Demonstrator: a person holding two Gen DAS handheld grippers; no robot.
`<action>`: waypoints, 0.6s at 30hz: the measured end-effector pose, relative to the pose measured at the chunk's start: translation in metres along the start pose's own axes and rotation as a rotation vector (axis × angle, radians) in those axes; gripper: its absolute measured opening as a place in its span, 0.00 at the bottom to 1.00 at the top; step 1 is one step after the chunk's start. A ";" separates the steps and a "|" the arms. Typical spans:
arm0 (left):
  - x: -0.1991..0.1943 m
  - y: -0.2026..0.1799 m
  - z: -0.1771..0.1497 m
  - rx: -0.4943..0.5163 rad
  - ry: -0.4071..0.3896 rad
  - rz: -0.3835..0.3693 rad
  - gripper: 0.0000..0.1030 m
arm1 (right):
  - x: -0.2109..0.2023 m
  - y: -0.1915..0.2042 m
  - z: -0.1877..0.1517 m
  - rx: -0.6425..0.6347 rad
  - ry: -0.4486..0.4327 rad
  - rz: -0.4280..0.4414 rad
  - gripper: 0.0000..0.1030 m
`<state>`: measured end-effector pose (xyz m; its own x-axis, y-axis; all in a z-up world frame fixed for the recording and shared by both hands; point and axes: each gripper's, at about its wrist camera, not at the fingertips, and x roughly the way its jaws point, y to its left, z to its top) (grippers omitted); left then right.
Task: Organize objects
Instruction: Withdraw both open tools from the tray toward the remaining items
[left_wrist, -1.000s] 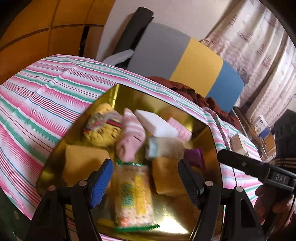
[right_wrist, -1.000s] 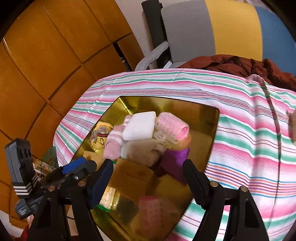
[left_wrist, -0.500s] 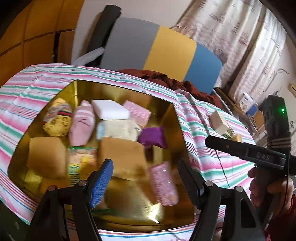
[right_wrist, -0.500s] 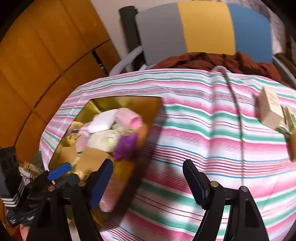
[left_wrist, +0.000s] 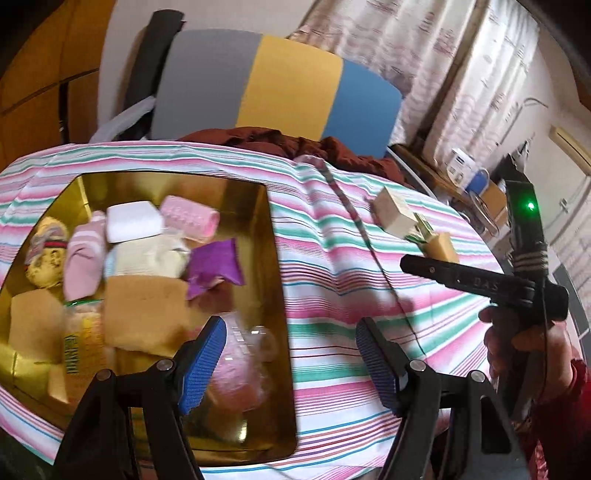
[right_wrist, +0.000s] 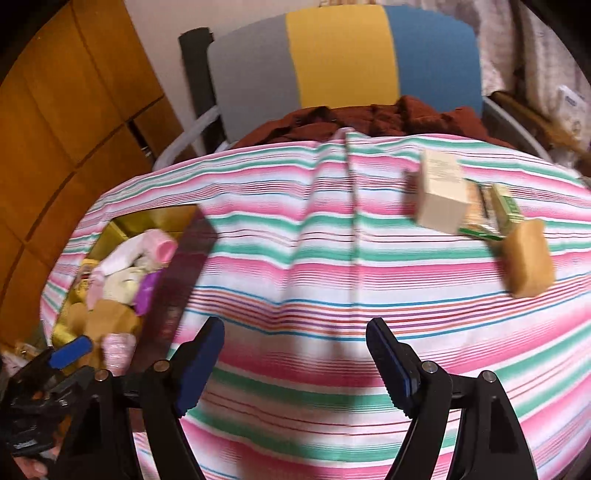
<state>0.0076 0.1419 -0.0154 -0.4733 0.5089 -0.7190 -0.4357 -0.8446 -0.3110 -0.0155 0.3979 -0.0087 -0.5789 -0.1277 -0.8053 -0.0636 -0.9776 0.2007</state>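
A: Biggest first. Striped tablecloth (right_wrist: 332, 258), pink, green and white, covers the whole surface. Behind it at 12 o'clock a chair back (right_wrist: 343, 59) in grey, yellow and blue, with a dark red cloth (right_wrist: 369, 114) bunched at its foot.

B: Then the gold tray (left_wrist: 275, 295)?

A: Yes, at 9 o'clock in the left wrist view, packed: tan block (left_wrist: 144, 314), white block (left_wrist: 135, 221), pink curler (left_wrist: 190, 218), purple pouch (left_wrist: 216, 264), striped pink sock (left_wrist: 83, 262), cream bundle (left_wrist: 155, 258), patterned yellow ball (left_wrist: 46, 258), a yellow-labelled packet (left_wrist: 75, 350). Bottom end is blurred, something pink in clear wrap (left_wrist: 240, 369).

B: Loose items?

A: Right wrist view, at 2 o'clock on the cloth, well apart from the tray: cream box (right_wrist: 441, 192), green-edged packet (right_wrist: 487, 210) just beside it, tan sponge (right_wrist: 530, 258) at 3 o'clock, touching the packet or nearly so, can't tell.

B: Tools?

A: Left gripper (left_wrist: 290, 365) spread wide, nothing between the blue pads, hanging over the tray's right edge. Right gripper (right_wrist: 295, 365) also spread, empty, over bare cloth; the loose items lie beyond it. A hand (left_wrist: 517, 343) in a red sleeve holds the right tool at 3 o'clock of the left view.
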 end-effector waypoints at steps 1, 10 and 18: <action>0.002 -0.004 0.000 0.007 0.005 -0.005 0.72 | -0.001 -0.009 0.000 0.004 -0.003 -0.018 0.77; 0.024 -0.043 -0.001 0.072 0.068 -0.036 0.72 | -0.003 -0.086 0.005 0.066 -0.016 -0.155 0.77; 0.047 -0.070 0.003 0.117 0.136 -0.062 0.72 | -0.002 -0.162 0.024 0.093 -0.095 -0.357 0.86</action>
<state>0.0134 0.2257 -0.0257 -0.3382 0.5258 -0.7805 -0.5507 -0.7831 -0.2889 -0.0234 0.5603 -0.0257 -0.5795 0.2386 -0.7792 -0.3457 -0.9379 -0.0301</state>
